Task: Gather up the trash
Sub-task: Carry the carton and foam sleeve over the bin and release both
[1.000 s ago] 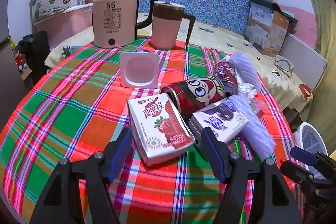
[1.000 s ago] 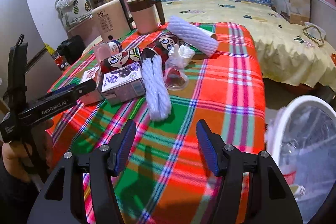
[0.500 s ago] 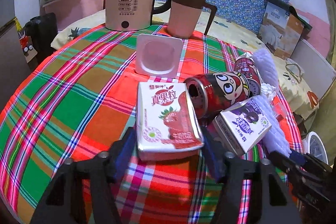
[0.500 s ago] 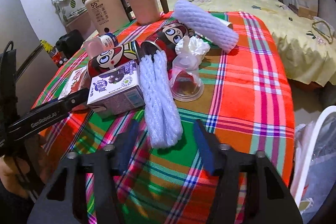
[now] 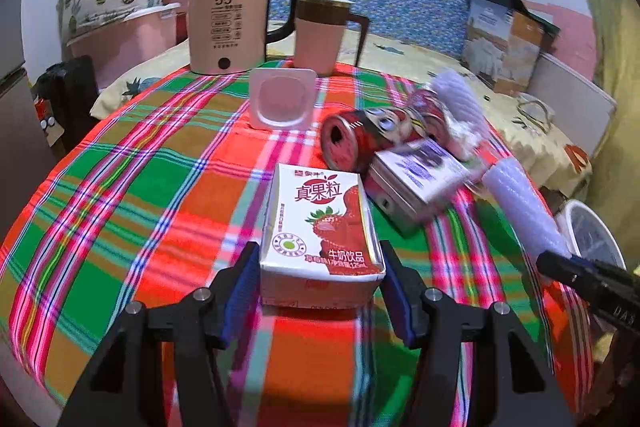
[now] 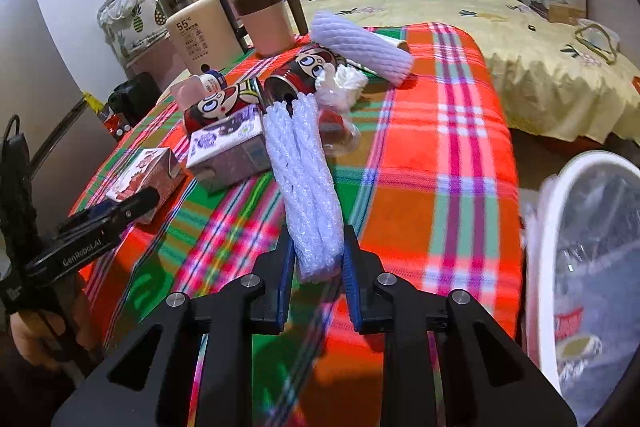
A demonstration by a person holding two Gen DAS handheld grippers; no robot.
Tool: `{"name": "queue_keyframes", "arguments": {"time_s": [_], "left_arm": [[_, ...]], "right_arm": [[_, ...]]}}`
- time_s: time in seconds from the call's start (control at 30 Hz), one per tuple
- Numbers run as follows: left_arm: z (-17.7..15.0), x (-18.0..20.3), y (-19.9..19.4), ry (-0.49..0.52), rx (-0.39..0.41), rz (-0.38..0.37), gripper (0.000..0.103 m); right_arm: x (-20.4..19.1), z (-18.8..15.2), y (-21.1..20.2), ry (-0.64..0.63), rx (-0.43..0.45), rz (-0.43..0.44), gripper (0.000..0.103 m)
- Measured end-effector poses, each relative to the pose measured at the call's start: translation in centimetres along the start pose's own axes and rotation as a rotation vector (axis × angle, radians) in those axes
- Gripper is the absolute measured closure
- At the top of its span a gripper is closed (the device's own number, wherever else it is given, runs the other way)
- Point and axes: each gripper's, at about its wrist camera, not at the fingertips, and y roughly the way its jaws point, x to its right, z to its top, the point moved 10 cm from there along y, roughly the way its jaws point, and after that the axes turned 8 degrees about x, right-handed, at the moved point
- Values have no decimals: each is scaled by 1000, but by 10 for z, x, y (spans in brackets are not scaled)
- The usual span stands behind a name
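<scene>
My left gripper (image 5: 318,267) is closed around the near end of a strawberry milk carton (image 5: 320,227) lying on the plaid tablecloth (image 5: 140,187); its pads touch the carton's sides. My right gripper (image 6: 318,259) is shut on the near end of a white foam net sleeve (image 6: 304,179). A purple drink carton (image 6: 228,147), red cartoon cans (image 5: 360,139), a second foam sleeve (image 6: 360,47), a clear plastic cup (image 6: 340,139) and a white yogurt cup (image 5: 282,99) lie behind. The strawberry carton also shows in the right wrist view (image 6: 144,173).
A cream kettle (image 5: 228,27) and a pink mug (image 5: 320,35) stand at the table's far edge. A white trash bin (image 6: 592,259) with a plastic liner stands on the floor right of the table. A bed with yellow sheet (image 6: 520,39) lies behind.
Both grippers moved forward and closed: the left onto the strawberry carton, the right onto the foam sleeve, which were ahead of open jaws a second ago.
</scene>
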Motion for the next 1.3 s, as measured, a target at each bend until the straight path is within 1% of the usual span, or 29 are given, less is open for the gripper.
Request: {"name": "queue_keyframes", "arguments": {"time_s": [0.13, 0.3, 0.7, 1.1, 1.3], "left_arm": [[-4, 10, -16, 25, 13, -23, 43], [-5, 27, -33, 52, 27, -58, 43], [-9, 85, -60, 121, 41, -163, 43], [-10, 160, -65, 211, 38, -291, 43], [-14, 193, -65, 251, 31, -348, 43]], "right_arm": [[4, -9, -16, 10, 6, -11, 78], [9, -12, -32, 24, 23, -29, 78], [22, -11, -57, 48, 81, -62, 78], [62, -13, -83, 107, 131, -147, 78], [90, -19, -100, 145, 151, -201, 78]]}}
